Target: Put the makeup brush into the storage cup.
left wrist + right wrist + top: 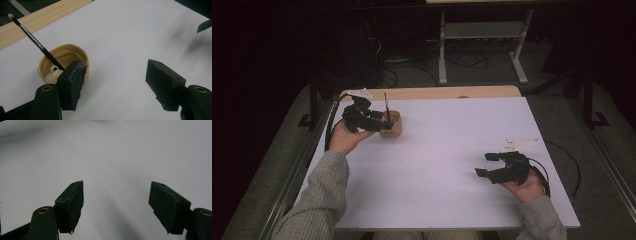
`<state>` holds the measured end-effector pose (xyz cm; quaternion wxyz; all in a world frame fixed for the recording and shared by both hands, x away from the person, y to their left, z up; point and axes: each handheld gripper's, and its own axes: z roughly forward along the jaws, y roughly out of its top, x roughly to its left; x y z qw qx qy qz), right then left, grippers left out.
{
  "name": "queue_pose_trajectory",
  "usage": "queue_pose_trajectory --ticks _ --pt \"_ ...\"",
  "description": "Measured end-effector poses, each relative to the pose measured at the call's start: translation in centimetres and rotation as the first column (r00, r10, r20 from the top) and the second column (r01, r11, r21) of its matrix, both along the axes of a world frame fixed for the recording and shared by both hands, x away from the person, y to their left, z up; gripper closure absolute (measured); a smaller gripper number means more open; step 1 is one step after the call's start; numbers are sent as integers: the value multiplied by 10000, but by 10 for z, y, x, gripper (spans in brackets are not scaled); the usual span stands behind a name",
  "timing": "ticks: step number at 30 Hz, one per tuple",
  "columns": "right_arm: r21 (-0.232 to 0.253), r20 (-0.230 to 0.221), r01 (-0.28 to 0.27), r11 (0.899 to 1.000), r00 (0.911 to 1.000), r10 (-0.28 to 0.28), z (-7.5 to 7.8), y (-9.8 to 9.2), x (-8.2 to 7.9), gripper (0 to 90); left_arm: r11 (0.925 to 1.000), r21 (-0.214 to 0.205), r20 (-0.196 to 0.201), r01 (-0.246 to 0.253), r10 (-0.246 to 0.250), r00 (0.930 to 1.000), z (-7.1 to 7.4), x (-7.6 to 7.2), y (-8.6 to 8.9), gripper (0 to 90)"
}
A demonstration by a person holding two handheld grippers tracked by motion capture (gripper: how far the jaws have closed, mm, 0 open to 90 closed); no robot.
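A tan bowl (393,125) stands at the far left of the white table top (452,135), with a thin black brush (386,107) leaning in it, bristles up. In the left gripper view the bowl (65,53) also holds a small pale knobbed piece (53,75) beside the brush (32,37). My left gripper (384,121) is open right at the bowl's near side; its left pad (75,82) stands in front of the rim and nothing is between the jaws (117,76). My right gripper (486,164) is open over bare table at the near right, with nothing between its pads (116,203).
A light wooden strip (437,93) runs along the table's far edge. Beyond it stands a grey frame with legs (482,35) among cables on the floor. A metal rail (294,172) borders the table's left side.
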<state>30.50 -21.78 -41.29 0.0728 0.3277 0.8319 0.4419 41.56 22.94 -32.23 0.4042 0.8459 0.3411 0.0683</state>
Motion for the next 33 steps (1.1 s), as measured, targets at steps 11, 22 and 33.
queue_pose_trajectory --ticks 11,22,33 --pt "-41 -13 -14 10000 10000 14 -1 1 -1 268 9999 4 -74 150 -150 9999 -8 -6 -4 302" --pt "-22 -46 35 10000 10000 -35 -1 0 -1 269 9997 -29 2 248 -248 9997 -10 -16 -9 295" --pt "-28 -23 43 10000 10000 -43 -1 0 -1 268 9988 53 -13 496 -496 9988 -16 -23 -13 289"
